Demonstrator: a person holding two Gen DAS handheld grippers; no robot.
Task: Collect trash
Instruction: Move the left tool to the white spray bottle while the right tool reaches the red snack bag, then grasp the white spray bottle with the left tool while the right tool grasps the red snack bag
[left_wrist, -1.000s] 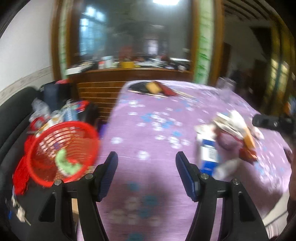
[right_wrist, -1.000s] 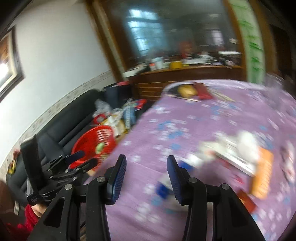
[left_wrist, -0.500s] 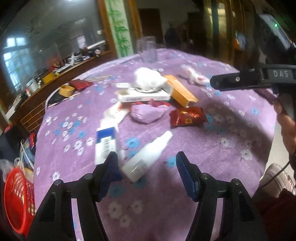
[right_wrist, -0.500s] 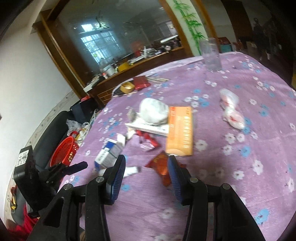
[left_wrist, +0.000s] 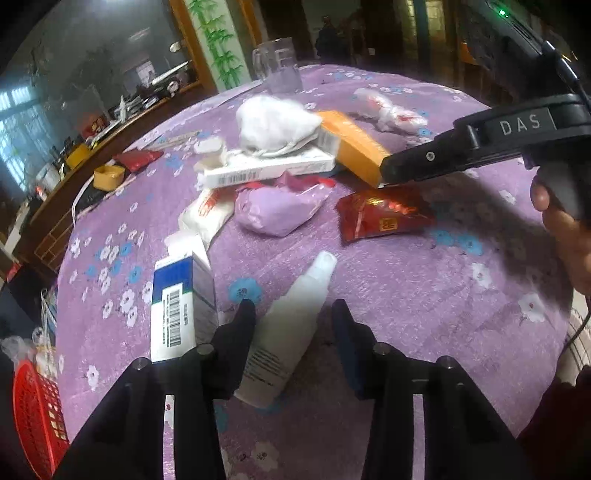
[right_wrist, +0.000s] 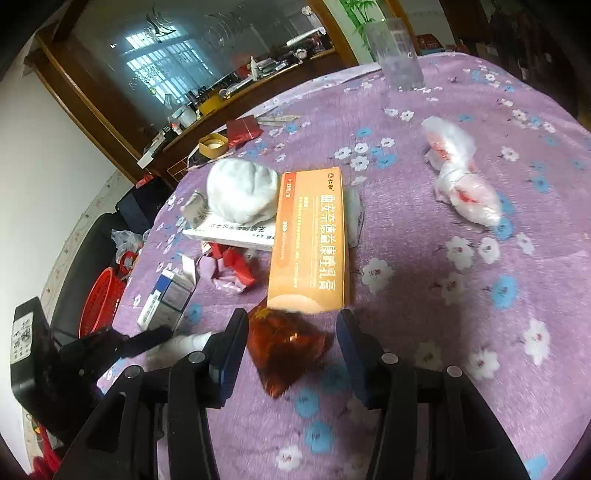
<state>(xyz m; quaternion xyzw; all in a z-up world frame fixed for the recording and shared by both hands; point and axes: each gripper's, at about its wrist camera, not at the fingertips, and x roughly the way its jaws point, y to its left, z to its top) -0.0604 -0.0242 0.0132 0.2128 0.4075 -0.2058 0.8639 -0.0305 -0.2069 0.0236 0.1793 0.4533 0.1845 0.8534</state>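
Note:
Trash lies scattered on a purple flowered tablecloth (left_wrist: 424, 295). My left gripper (left_wrist: 293, 314) points down over a white plastic bottle (left_wrist: 288, 332) lying between its fingers. Its jaws are closing; a gap still shows at the right finger. My right gripper (right_wrist: 291, 325) stands open around a crumpled red wrapper (right_wrist: 284, 347), and the pads do not press on it. In the left wrist view the right gripper (left_wrist: 391, 166) reaches in from the right above that red wrapper (left_wrist: 380, 218). A red basket (left_wrist: 33, 413) sits low beside the table at the left.
A blue-and-white carton (left_wrist: 177, 306) lies left of the bottle. An orange box (right_wrist: 308, 243), a white wad (right_wrist: 240, 192) on a flat white box (left_wrist: 266, 170), a purple bag (left_wrist: 277, 210) and plastic bags (right_wrist: 458, 184) lie further out. A glass (right_wrist: 399, 55) stands at the far edge.
Both grippers came down closer to the trash. The left jaws narrowed around the white bottle. The right gripper moved forward until the red wrapper lay between its fingers.

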